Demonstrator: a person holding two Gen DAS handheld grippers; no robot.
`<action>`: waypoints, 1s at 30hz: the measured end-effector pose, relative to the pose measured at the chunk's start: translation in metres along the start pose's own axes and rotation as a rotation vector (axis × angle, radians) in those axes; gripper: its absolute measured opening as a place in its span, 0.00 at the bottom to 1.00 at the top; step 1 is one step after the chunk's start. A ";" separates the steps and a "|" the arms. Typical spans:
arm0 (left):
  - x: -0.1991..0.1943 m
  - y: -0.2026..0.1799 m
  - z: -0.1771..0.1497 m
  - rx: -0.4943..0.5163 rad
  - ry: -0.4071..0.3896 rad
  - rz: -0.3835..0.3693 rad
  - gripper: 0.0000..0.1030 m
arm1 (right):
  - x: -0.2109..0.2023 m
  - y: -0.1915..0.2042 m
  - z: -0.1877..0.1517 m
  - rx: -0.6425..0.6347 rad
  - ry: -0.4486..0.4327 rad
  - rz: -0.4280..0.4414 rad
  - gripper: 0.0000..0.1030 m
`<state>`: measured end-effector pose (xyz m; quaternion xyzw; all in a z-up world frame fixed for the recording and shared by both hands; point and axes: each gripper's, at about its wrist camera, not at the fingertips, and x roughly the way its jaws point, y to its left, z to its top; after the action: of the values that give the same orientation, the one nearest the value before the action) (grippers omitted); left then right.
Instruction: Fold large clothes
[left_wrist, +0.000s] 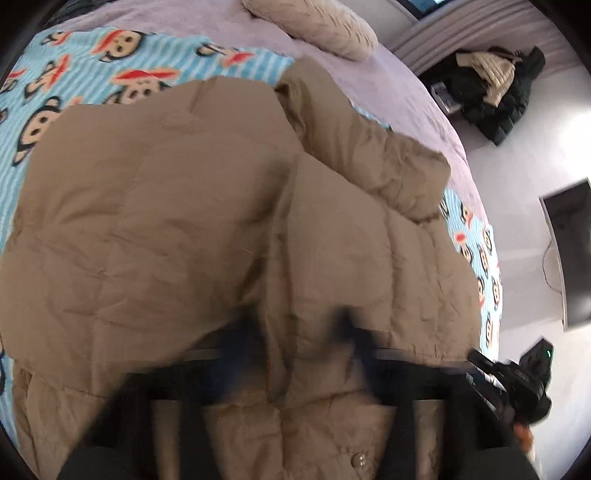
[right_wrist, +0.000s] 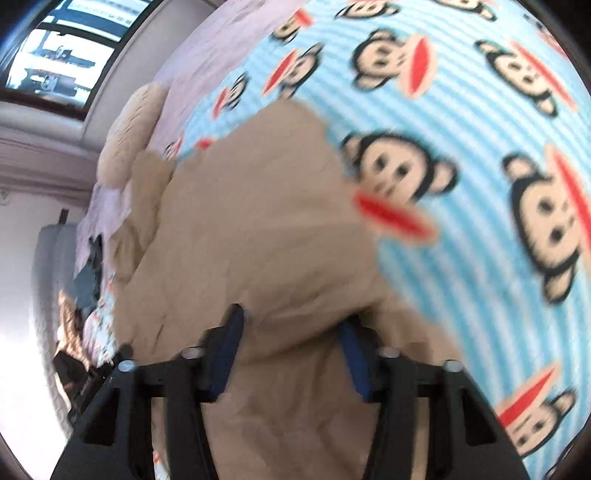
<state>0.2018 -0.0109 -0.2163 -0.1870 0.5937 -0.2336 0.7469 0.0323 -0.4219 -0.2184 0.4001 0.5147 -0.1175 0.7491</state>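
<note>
A large tan quilted coat (left_wrist: 192, 206) lies spread on a bed over a blue striped monkey-print blanket (left_wrist: 74, 74). One sleeve (left_wrist: 369, 147) is folded across it. My left gripper (left_wrist: 299, 332) is blurred; its jaws stand apart with coat fabric bunched between them. In the right wrist view the coat (right_wrist: 258, 221) fills the middle, with the blanket (right_wrist: 480, 129) to the right. My right gripper (right_wrist: 291, 332) has its blue pads (right_wrist: 229, 347) apart with a fold of coat between them. The right gripper also shows in the left wrist view (left_wrist: 517, 384).
A beige pillow (left_wrist: 317, 26) lies at the head of the bed on a lilac sheet (left_wrist: 406, 85). A pile of dark and cream clothes (left_wrist: 491, 85) sits on the floor. A dark monitor (left_wrist: 572, 254) stands at the right. A window (right_wrist: 62, 48) is beyond the bed.
</note>
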 end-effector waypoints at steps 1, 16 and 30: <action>-0.002 0.001 -0.002 0.000 -0.003 -0.005 0.17 | 0.001 -0.001 0.003 0.002 0.001 0.000 0.10; -0.037 0.014 -0.018 0.096 -0.092 0.257 0.17 | 0.003 0.021 -0.006 -0.163 0.057 -0.064 0.17; -0.017 -0.037 0.017 0.220 -0.178 0.249 0.17 | -0.003 0.046 0.053 -0.243 -0.140 -0.085 0.17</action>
<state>0.2106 -0.0321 -0.1783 -0.0493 0.5149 -0.1854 0.8355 0.0943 -0.4302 -0.1861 0.2752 0.4880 -0.1134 0.8205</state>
